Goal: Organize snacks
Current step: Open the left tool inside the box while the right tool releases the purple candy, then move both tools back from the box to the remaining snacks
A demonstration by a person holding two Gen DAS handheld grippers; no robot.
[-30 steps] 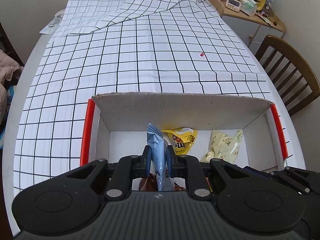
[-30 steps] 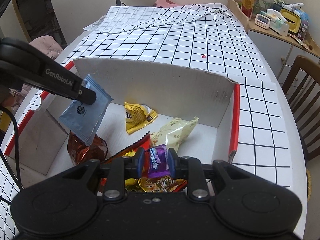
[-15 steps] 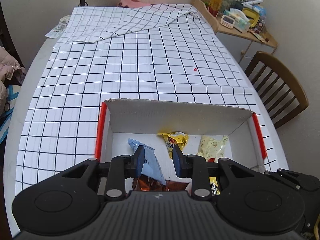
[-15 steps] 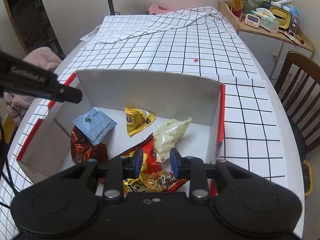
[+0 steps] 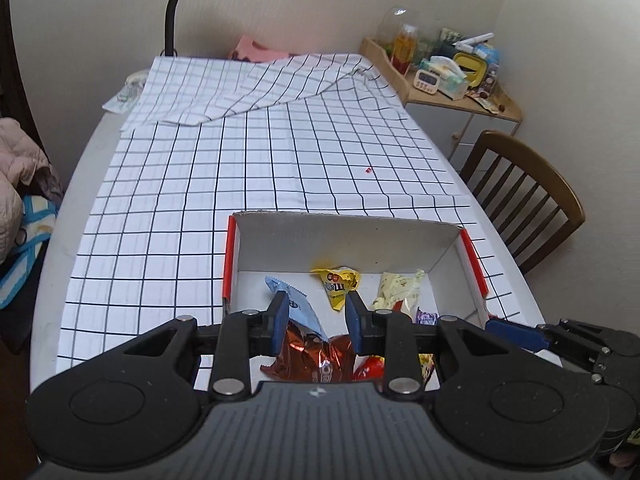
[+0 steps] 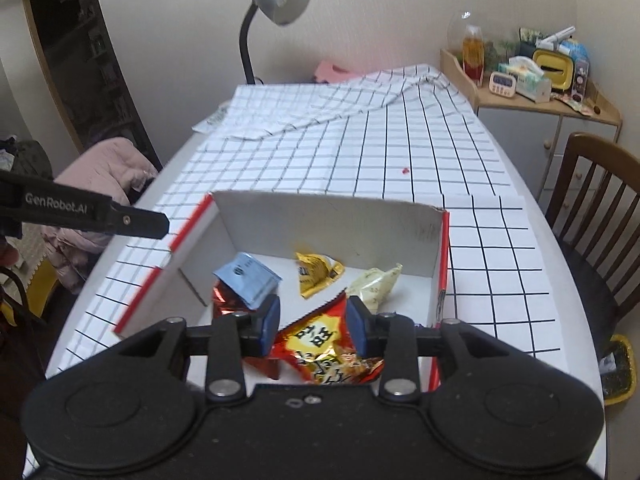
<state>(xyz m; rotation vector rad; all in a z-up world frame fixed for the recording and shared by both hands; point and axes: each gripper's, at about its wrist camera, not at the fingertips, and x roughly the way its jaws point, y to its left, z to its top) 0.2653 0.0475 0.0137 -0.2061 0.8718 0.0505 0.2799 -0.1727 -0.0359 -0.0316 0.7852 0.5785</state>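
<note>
On the checked tablecloth (image 5: 240, 184) | white box (image 6: 320, 216) holds the snacks | blue packet (image 6: 246, 278) rests on foil bag (image 5: 312, 354) | left gripper (image 5: 316, 318) spread apart, empty | right gripper (image 6: 314, 320) likewise, above red bag (image 6: 320, 340)

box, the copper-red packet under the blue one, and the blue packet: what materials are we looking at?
Box: looks like cardboard, matte white inside, with a rough torn top edge and red strips along the side rims.
Copper-red packet: probably metallised foil film, glossy, with crinkles that catch bright highlights.
Blue packet: seems to be plastic film with a duller sheen and a serrated seal edge; it could be paper-laminate.
</note>
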